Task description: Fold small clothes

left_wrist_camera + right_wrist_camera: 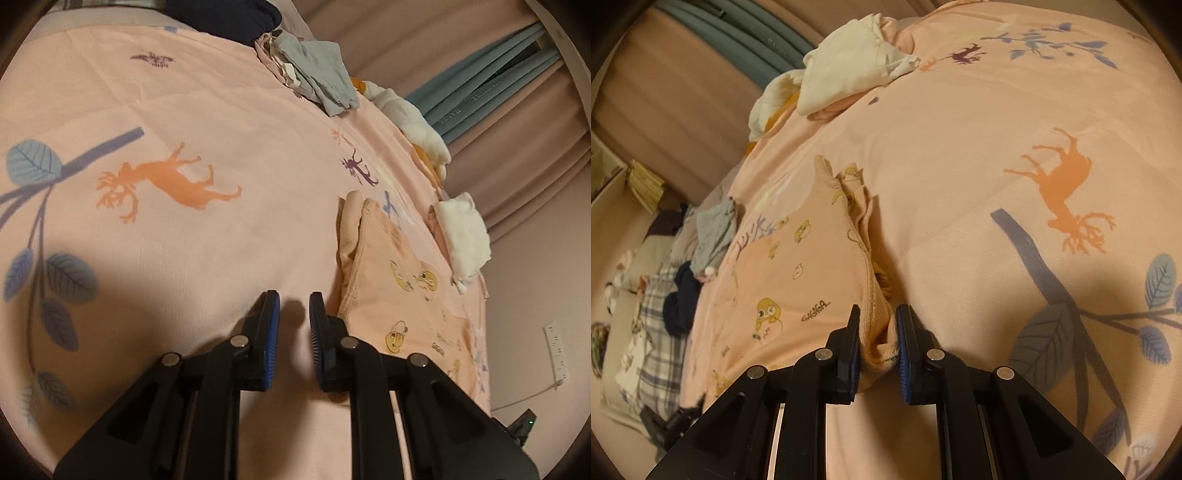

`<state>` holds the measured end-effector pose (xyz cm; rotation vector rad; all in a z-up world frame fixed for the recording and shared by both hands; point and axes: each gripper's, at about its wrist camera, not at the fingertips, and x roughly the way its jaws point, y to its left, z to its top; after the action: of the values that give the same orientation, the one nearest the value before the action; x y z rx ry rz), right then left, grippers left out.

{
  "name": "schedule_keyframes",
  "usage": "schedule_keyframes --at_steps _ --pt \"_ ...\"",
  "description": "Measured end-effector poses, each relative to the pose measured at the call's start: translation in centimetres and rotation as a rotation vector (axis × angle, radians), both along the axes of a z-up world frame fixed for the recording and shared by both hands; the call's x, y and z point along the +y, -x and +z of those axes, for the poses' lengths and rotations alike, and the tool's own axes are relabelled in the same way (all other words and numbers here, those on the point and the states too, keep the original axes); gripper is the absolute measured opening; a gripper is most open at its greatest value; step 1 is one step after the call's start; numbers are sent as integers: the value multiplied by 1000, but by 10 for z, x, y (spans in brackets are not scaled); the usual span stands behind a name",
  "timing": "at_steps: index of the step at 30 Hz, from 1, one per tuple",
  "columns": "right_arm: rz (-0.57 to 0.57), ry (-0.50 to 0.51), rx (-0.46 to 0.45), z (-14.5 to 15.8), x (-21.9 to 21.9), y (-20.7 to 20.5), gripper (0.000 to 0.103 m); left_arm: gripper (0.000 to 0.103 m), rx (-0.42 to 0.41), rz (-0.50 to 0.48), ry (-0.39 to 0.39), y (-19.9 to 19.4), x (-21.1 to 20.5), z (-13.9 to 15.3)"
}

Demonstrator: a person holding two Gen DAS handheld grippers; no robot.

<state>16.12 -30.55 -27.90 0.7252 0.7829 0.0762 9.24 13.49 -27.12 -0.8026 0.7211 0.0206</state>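
My right gripper (877, 328) fingers clamp the small peach cartoon-print garment (798, 258) hem between them; left gripper (294, 314) fingers stand slightly apart, empty, garment beside them. The thin hem may slip.

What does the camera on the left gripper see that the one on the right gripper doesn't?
Only the left view shows its gripper with nothing between the fingers, and a wall power strip. Only the right view shows its gripper pinching the peach garment's edge, and a plaid cloth beside the bed. Both show the garment, the deer-print bedsheet and the grey clothes.
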Motion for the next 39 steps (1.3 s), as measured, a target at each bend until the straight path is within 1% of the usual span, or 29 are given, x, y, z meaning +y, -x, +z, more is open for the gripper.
schedule_keyframes --at_steps 2,3,5,8,13,18,21,23,25,27,30,31,33,34,36,39 --pt "-15 -18 1 -3 1 1 17 17 -9 -2 -2 1 0 -1" --pt "-19 -26 -3 -5 2 0 18 17 -9 -6 -14 1 -1 -1" --pt "-11 -13 -14 -6 2 -1 18 22 -9 -19 -42 1 -5 2" --pt "-2 -11 -21 -5 2 -3 18 30 -17 -25 -46 4 -7 3" --pt "-6 -25 -24 -5 1 -4 18 31 -19 -36 -101 4 -12 4" --pt "-14 -9 -27 -4 3 -3 18 36 -13 -33 -70 7 -10 3" --pt "-13 -12 -28 -5 3 -3 18 47 -13 -34 -54 11 -12 7" --pt "-14 -16 -28 -4 3 -3 18 58 -11 -39 -43 15 -17 10" --pt "-18 -23 -29 -5 4 -2 18 62 -9 -43 -38 19 -22 14" --pt "-20 -22 -31 -4 4 -2 18 63 -11 -53 -25 23 -29 16" --pt "-18 -14 -30 -4 4 -3 19 66 -16 -150 56 23 -49 14" --pt "-19 -13 -30 -4 4 -3 19 66 -16 -176 65 23 -56 14" --pt "-19 -14 -30 -4 4 -4 19 68 -22 -228 62 23 -72 14" --pt "-20 -14 -30 -4 4 -4 20 69 -26 -244 45 23 -80 14" --pt "-18 -10 -31 -4 4 -4 20 70 -32 -259 12 21 -91 14" --pt "-15 2 -36 -4 4 -5 20 71 -42 -252 19 18 -95 13"
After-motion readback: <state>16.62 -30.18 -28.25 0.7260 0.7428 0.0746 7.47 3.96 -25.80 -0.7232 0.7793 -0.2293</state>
